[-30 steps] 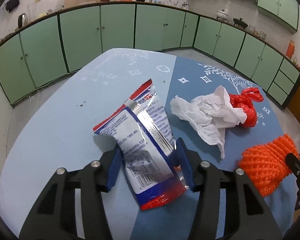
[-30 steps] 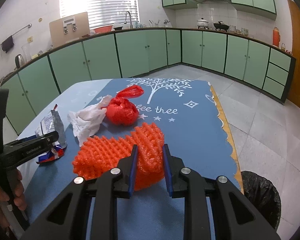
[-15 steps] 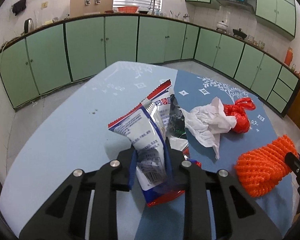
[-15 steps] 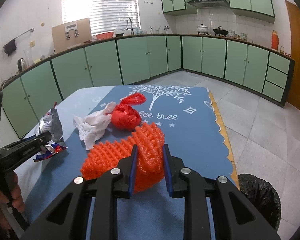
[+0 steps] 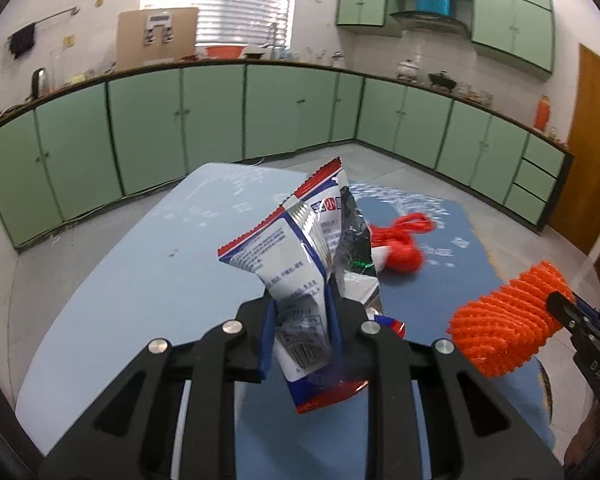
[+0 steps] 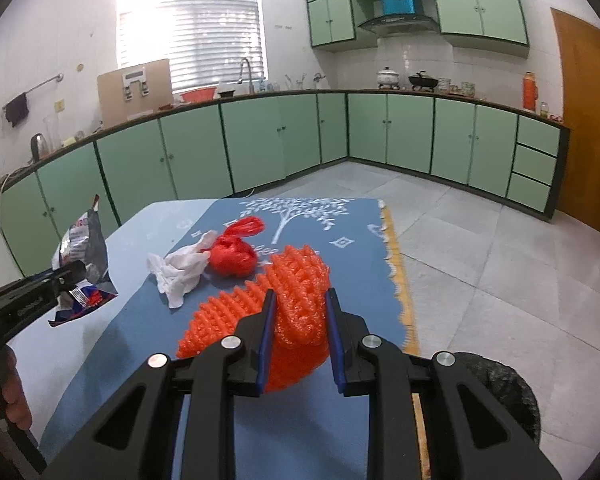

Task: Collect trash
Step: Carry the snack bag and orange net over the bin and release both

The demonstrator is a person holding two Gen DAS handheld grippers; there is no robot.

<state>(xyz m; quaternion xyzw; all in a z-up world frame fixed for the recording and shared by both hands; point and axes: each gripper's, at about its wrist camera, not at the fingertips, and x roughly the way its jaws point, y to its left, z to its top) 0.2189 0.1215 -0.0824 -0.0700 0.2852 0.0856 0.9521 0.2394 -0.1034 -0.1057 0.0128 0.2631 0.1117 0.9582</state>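
Observation:
A blue, white and red snack wrapper (image 5: 296, 248) hangs above the table, pinched low down by my left gripper (image 5: 300, 312), which is shut on it. In the right wrist view the same wrapper (image 6: 82, 248) shows at the left in the left gripper (image 6: 70, 276). My right gripper (image 6: 300, 312) is shut on an orange foam net (image 6: 296, 276), lifted just off the cloth; the net (image 5: 504, 320) also shows at the right of the left wrist view. A crumpled white tissue (image 6: 180, 272) and a knotted red plastic bag (image 6: 232, 256) lie together on the table.
The table (image 5: 140, 280) has a pale blue top with a darker blue cloth (image 6: 340, 216) on its right half. A black-lined trash bin (image 6: 500, 396) stands on the floor by the table's near right corner. Green cabinets line the walls. A hand (image 6: 12, 392) holds the left gripper.
The left jaws closed on the snack wrapper and raised it off the table. The right gripper rose a little with the orange net still in it.

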